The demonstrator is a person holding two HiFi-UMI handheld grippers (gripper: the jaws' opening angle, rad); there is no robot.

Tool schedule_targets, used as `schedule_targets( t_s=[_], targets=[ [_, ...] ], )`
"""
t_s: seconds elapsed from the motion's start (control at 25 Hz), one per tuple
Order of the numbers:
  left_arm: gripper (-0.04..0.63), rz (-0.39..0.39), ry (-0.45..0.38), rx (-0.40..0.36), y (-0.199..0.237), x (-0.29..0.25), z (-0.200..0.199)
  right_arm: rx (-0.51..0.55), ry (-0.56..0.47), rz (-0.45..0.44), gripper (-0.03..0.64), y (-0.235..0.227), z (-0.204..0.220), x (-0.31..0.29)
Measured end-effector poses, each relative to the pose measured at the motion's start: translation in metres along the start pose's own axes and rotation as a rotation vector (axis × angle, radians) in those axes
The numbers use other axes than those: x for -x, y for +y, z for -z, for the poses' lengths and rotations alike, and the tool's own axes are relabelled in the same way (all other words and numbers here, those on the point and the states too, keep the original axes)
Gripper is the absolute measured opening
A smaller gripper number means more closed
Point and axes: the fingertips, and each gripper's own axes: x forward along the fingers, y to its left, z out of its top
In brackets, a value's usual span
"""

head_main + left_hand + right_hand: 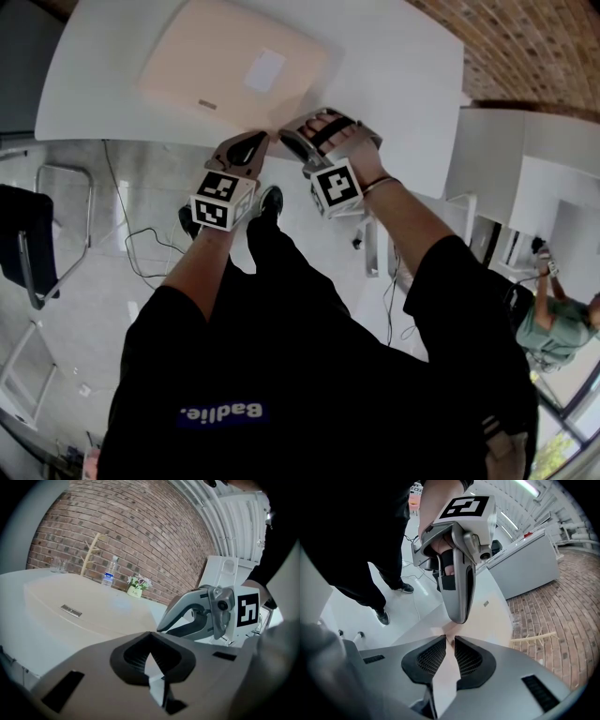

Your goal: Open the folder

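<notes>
Standing at a white counter (403, 84), a person in a black top reaches both bare forearms forward and down, side by side, with a gripper in each hand. The peach folder (225, 61) lies flat and closed on the counter, a white label (265, 70) on its cover.

The right gripper (450, 639) is rolled onto its side, and the right hand (352, 150) is slipped under a black strap, with a dark band at the wrist. Its claw is clenched to a thin slit at the folder's near corner, and peach cover shows between the ribbed pads (429, 658).

The left gripper (150, 637) points at the same corner, just beside its partner. Its claw is pressed together at the tips and grasps nothing.

Beyond the folder, a water bottle (108, 573) and a small pot of flowers (137, 588) stand at the counter's far edge before a brick wall (140, 531). A second person (553, 319) sits well apart, at the right of the head view.
</notes>
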Motion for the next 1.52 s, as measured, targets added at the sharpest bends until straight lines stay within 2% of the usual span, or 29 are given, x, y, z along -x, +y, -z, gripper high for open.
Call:
schedule_targets(
  t_s=[0.36, 0.6, 0.8, 1.0, 1.52],
  targets=[
    [0.002, -0.002, -0.004, 0.004, 0.002, -0.002, 0.000, 0.012, -0.013, 0.000, 0.059, -0.003, 0.003, 0.001],
    [0.002, 0.001, -0.008, 0.018, 0.003, -0.004, 0.001, 0.029, 0.003, 0.072, 0.061, 0.000, 0.007, -0.005],
    [0.002, 0.004, -0.006, 0.012, 0.005, -0.005, 0.000, 0.002, -0.014, 0.045, 0.046, -0.002, 0.008, -0.005],
    [0.002, -0.015, -0.005, 0.025, 0.009, -0.007, -0.003, -0.126, -0.058, 0.096, 0.029, -0.024, 0.009, 0.009],
    [0.002, -0.029, 0.008, 0.039, 0.012, -0.008, -0.005, -0.545, -0.176, 0.189, 0.027, -0.070, 0.012, 0.036]
  ],
)
